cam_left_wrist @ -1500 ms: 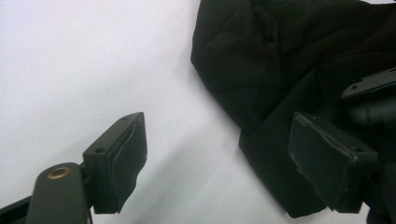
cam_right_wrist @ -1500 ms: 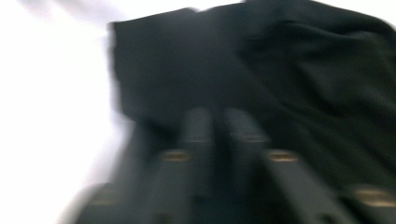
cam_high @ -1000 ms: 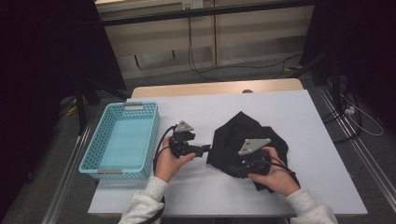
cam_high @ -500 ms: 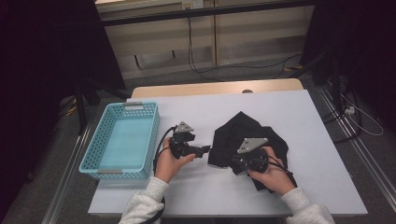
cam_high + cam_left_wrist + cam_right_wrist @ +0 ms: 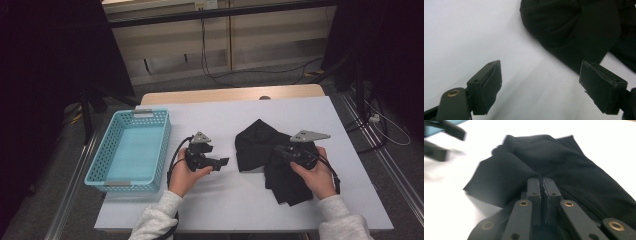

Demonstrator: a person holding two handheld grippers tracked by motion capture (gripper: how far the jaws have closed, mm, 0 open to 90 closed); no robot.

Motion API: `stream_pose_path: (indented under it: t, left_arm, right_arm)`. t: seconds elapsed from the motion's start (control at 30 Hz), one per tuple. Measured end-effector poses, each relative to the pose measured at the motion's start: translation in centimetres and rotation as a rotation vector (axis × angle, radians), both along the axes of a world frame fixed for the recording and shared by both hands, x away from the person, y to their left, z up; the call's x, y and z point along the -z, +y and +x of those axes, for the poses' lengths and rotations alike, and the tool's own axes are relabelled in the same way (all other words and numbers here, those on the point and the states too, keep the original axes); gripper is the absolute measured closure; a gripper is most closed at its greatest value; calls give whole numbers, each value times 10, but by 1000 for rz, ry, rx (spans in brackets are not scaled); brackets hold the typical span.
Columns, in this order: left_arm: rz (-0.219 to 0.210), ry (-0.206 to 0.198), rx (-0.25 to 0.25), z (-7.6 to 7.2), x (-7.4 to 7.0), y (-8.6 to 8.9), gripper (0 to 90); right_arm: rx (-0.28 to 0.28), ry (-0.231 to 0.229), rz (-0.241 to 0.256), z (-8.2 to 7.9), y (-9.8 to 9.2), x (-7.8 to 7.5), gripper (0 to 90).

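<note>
A crumpled black cloth (image 5: pixel 256 142) lies on the white table (image 5: pixel 220 117), right of centre. My right gripper (image 5: pixel 277 150) rests on top of it, jaws shut, and a fold of the cloth (image 5: pixel 564 155) is pinched at their tips (image 5: pixel 541 180). My left gripper (image 5: pixel 222 163) hovers low over bare table just left of the cloth, pointing at it. Its jaws stand wide open (image 5: pixel 541 66) with nothing between them, and the cloth's edge (image 5: pixel 574 25) lies just ahead. The left gripper shows blurred at the top left of the right gripper view (image 5: pixel 441 137).
A light blue plastic basket (image 5: pixel 129 183) stands on the table's left side, beside the left hand. The table's front edge runs near the person's sleeves. Floor cables and dark stands lie beyond the table.
The right gripper has moved right and slightly back with the cloth, shifting and reshaping it. The left gripper has stayed almost still.
</note>
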State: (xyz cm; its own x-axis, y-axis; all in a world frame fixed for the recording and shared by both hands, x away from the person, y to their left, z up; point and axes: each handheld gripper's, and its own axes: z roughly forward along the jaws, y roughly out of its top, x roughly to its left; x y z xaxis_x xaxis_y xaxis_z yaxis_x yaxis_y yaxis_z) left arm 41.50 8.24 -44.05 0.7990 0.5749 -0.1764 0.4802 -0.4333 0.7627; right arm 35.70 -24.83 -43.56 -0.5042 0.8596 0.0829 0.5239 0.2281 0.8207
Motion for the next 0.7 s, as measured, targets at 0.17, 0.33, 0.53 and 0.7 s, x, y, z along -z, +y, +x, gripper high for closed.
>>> stream_pose_path:
  t: [0.17, 0.33, 0.53, 0.7]
  left_arm:
    - [2, -6, 28, -4, 3, -9, 182]
    - [13, -13, 63, -7, 8, -22, 181]
    - [16, -24, 106, -10, 15, -40, 188]
    - [19, -35, 131, -9, 18, -52, 214]
  right_arm:
    - [77, 6, 19, 2, -10, 3, 860]
    - [106, -31, 27, -1, -14, -4, 860]
    - [147, -59, 45, -4, -27, -8, 860]
    - [178, -65, 45, -8, -33, -8, 860]
